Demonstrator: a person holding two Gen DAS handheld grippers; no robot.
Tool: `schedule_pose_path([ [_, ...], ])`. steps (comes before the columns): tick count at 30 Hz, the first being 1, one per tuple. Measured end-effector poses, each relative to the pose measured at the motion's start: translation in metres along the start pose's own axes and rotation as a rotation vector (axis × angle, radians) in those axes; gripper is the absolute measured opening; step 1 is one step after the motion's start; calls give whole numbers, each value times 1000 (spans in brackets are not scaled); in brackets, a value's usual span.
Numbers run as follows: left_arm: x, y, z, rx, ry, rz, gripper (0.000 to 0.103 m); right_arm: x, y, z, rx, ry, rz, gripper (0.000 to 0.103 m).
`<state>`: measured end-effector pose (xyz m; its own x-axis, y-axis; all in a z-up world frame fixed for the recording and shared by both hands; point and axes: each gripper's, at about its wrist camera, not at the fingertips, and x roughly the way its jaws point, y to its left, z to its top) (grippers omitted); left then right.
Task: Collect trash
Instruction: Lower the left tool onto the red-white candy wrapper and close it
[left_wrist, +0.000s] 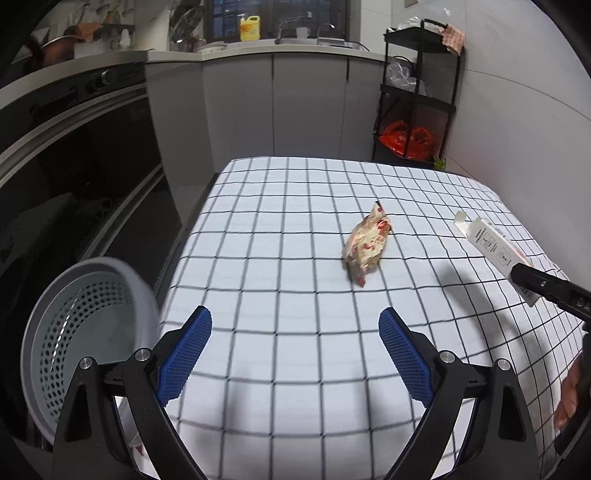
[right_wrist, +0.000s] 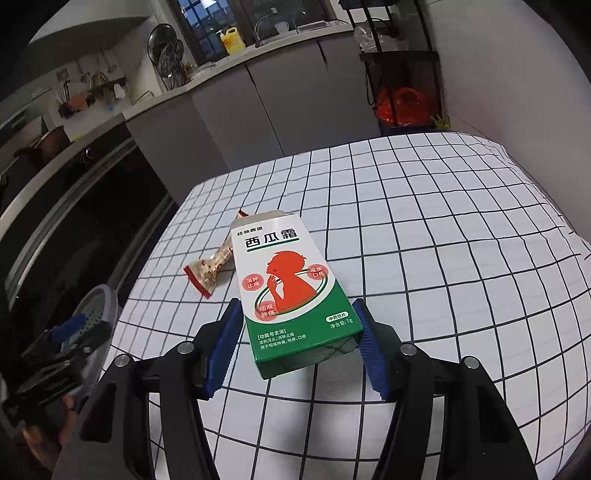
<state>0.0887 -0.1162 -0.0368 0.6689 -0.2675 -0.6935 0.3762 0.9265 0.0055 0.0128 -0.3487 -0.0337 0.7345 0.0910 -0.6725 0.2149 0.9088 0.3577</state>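
Right gripper (right_wrist: 295, 347) clamps a medicine box (right_wrist: 291, 291); left gripper (left_wrist: 295, 354) gapes wide beside the perforated basket (left_wrist: 81, 325), a crumpled wrapper (left_wrist: 365, 247) mid-table (left_wrist: 295, 192).

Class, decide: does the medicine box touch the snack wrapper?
Apart. Left wrist view shows bare checked cloth between medicine box, held aloft, and snack wrapper.

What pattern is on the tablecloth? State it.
White with a black grid of squares, clearest in the left wrist view: tablecloth.

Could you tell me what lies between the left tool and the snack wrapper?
Only bare checked tablecloth between the open left tool and the wrapper, per the left wrist view.
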Motion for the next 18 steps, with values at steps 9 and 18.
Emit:
schedule_pose_path([
  [9, 70, -45, 34, 11, 59, -32, 90, -2, -11, 17, 45, -17, 50, 58],
  [18, 133, -67, 49, 27, 165, -49, 90, 0, -23, 23, 80, -15, 72, 58],
])
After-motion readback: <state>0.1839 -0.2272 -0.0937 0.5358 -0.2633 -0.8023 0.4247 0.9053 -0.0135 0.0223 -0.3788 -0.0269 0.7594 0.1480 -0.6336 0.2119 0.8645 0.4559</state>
